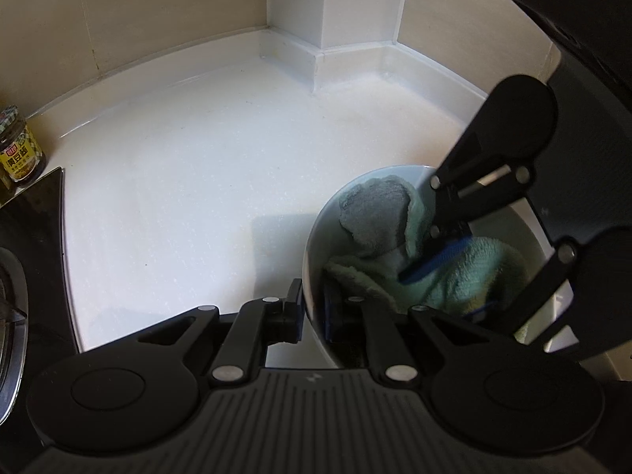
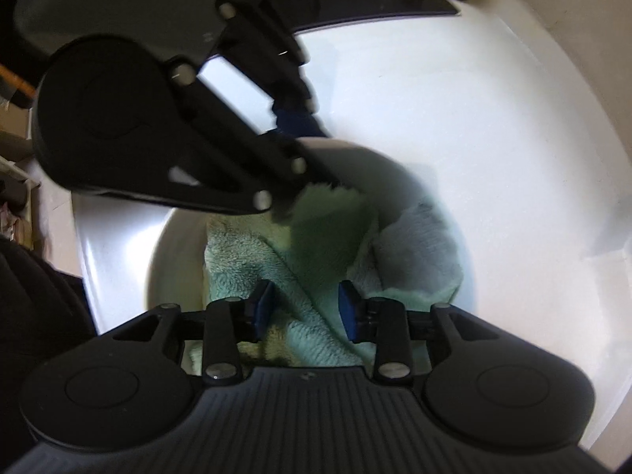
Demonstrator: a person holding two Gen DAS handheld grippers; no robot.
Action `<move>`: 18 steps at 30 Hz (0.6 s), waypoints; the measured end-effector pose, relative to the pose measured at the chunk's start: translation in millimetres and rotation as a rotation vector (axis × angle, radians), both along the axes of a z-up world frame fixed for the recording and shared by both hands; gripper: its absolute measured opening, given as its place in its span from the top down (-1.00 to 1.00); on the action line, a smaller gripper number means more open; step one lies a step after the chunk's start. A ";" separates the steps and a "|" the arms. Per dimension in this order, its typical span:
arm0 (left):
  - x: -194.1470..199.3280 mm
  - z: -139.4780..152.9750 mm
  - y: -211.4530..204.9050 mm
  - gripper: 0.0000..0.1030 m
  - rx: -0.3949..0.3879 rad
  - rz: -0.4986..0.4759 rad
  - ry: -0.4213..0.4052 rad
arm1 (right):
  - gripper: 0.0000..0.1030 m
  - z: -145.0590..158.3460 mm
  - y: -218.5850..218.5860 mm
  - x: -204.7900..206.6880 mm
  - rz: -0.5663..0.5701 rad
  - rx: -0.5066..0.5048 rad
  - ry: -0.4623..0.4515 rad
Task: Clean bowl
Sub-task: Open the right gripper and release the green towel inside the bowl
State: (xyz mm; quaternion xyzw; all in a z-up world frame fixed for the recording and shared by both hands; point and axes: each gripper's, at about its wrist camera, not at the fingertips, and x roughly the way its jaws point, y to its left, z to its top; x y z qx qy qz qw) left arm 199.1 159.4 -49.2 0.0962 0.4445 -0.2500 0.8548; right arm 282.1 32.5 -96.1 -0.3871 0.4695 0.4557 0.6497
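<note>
1. On the white counter (image 1: 189, 181), a black stove (image 1: 27, 237) and a small jar (image 1: 17, 146) sit far left.
2. The white bowl (image 1: 316, 245) holds a green cloth (image 2: 300, 276).
3. The left gripper (image 1: 314, 312) pinches the bowl's rim.
4. The right gripper (image 2: 304, 308) is wide open, cloth between its fingers, holding nothing.

Dim, soft light; glare on the white counter (image 2: 454, 126); fisheye edges dark, near parts blurred.
</note>
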 end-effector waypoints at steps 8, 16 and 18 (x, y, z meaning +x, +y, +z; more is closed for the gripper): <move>-3.5 0.5 -9.1 0.83 0.026 0.002 -0.011 | 0.56 21.3 -24.1 8.8 -0.102 0.088 -0.012; -5.0 2.2 -11.9 0.83 0.047 0.006 -0.012 | 0.56 37.8 -46.4 -31.9 -0.046 0.122 -0.402; -5.9 2.4 -12.0 0.83 0.049 0.010 -0.010 | 0.56 31.4 -44.2 -47.3 0.001 0.101 -0.414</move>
